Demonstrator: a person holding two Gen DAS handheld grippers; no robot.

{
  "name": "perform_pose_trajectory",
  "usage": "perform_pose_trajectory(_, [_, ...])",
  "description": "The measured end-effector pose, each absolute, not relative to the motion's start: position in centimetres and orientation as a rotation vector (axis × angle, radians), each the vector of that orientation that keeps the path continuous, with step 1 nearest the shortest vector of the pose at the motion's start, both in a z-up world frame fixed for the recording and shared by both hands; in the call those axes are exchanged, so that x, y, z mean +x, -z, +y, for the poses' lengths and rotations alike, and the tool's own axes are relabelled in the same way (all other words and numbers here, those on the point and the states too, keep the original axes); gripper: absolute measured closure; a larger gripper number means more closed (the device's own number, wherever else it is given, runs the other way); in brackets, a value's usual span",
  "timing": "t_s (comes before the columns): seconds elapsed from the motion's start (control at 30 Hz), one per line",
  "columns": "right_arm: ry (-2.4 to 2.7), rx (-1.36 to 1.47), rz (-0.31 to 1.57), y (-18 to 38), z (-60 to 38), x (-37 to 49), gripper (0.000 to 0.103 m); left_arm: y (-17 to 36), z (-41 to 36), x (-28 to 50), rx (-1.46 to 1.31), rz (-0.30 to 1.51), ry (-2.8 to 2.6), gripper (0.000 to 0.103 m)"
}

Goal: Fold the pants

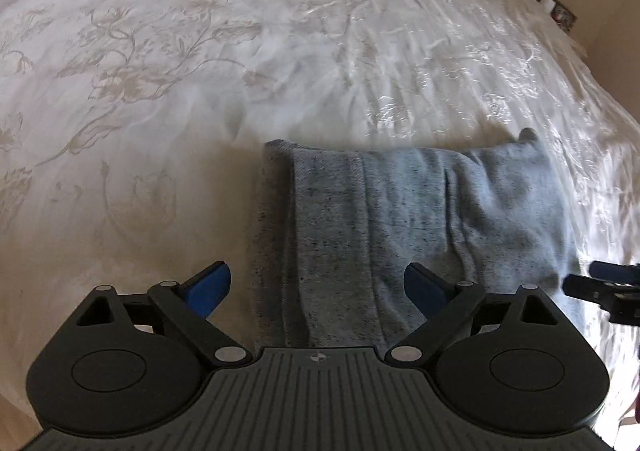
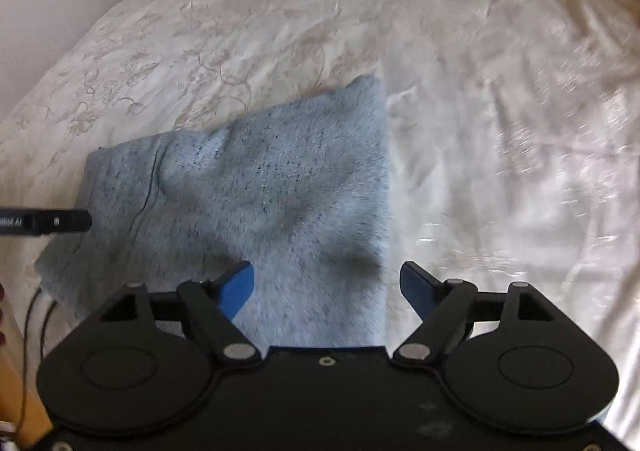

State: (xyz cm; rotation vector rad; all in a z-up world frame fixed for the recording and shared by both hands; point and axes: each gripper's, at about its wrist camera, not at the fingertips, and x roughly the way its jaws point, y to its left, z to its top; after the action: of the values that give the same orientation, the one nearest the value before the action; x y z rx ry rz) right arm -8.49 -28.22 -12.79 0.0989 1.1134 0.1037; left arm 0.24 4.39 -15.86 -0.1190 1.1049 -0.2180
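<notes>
Both hand-held grippers tilt steeply downward, jaws spread wide and gripping nothing. The left gripper (image 1: 318, 283) shows its blue pads (image 1: 210, 285) well apart; the right gripper (image 2: 326, 283) holds its own blue pads (image 2: 240, 289) equally splayed. Each tool's black tip edges into the other's wrist view.

The pants (image 1: 400, 219) are matt, flecked grey-blue knit cloth. The bedspread (image 1: 240, 51) is glossy cream fabric with woven flowers. Both grippers look matt black plastic.
</notes>
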Motion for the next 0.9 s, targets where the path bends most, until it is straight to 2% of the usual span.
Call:
perform_pose_trajectory(0.03, [-0.119,0.116,1.133,13.2,-28.1,-8.1,0.017,15.9,4.3,0.3,-0.121,1.106,0.211,0.008])
perform_pose_trajectory(0.1, [-0.144,0.137,1.17,14.2,-27.5,-7.5,0.003,16.0,4.4,0.4,-0.13,1.11,0.2,0.008])
perform_pose_trajectory(0.13, [-0.165,0.15,1.191,14.9,-27.3,-7.2,0.0,16.0,4.6,0.2,-0.14,1.111,0.196,0.008])
perform_pose_trajectory(0.37, [-0.246,0.135,1.242,17.9,-26.9,-5.3,0.0,16.3,5.0,0.0,-0.192,1.127,0.198,0.007])
perform_pose_trajectory(0.57, [-0.277,0.129,1.256,18.2,-27.6,-5.1,0.0,18.0,4.5,1.2,-0.195,1.17,0.262,0.006])
perform_pose_trajectory(0.63, [-0.274,0.125,1.259,18.2,-27.5,-5.1,0.0,19.4,4.6,1.8,-0.222,1.204,0.274,0.0])
perform_pose_trajectory(0.9, [-0.229,0.133,1.255,19.1,-26.7,-4.6,0.0,21.0,4.1,3.1,-0.279,1.209,0.305,0.0])
